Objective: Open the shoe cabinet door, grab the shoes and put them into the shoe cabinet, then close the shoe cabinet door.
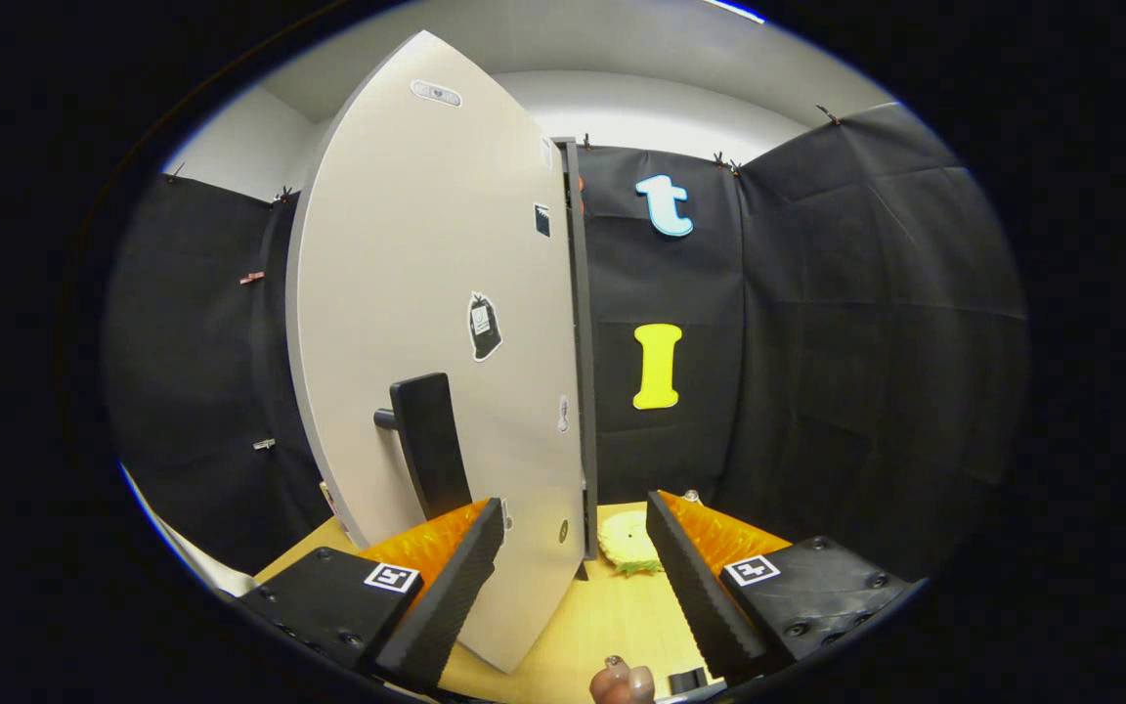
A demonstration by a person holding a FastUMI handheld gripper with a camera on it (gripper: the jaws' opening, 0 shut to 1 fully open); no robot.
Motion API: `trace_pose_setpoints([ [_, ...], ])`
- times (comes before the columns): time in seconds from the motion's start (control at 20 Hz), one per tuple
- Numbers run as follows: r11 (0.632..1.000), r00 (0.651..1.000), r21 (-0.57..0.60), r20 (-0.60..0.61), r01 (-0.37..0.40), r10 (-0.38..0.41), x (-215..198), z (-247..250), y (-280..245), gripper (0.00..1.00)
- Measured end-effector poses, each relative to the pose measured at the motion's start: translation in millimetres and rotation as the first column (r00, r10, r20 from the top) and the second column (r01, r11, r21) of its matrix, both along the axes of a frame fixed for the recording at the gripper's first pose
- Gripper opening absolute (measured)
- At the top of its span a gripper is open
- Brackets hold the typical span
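The shoe cabinet's pale door [426, 293] stands swung out toward me, its face seen at an angle. Its dark handle [429, 440] juts out low on the door, just above and beyond my left fingertip. The door's far edge meets a dark upright strip of the cabinet [578, 342]. My gripper [575, 504] is open, with a wide gap between the fingers. The lower corner of the door [514, 626] hangs in that gap, close to the left finger [446, 596]. Neither finger presses on anything.
The cabinet stands on a light wooden table [602, 616]. A round pale yellow-green item [628, 543] lies on it just ahead of the right finger. A person's fingertips [624, 682] show at the near table edge beside a small black object [687, 680]. Black cloth walls close in the booth.
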State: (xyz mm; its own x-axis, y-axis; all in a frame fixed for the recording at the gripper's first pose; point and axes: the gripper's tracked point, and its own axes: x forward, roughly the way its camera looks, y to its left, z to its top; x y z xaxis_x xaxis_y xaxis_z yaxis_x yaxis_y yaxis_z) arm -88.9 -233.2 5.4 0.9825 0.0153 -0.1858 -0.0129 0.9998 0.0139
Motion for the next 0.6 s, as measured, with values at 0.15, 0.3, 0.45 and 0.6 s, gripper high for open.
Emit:
trace_pose_setpoints([
  [0.15,1.0,1.0,-0.006,0.013,-0.01,0.01,10,-2,31,0.97],
  [0.3,0.999,0.999,-0.001,0.039,-0.037,0.037,19,0,62,0.97],
  [0.45,0.996,0.994,-0.005,0.06,-0.093,0.094,32,-2,101,0.97],
  [0.6,0.991,0.989,-0.02,0.065,-0.133,0.134,44,-5,128,0.98],
])
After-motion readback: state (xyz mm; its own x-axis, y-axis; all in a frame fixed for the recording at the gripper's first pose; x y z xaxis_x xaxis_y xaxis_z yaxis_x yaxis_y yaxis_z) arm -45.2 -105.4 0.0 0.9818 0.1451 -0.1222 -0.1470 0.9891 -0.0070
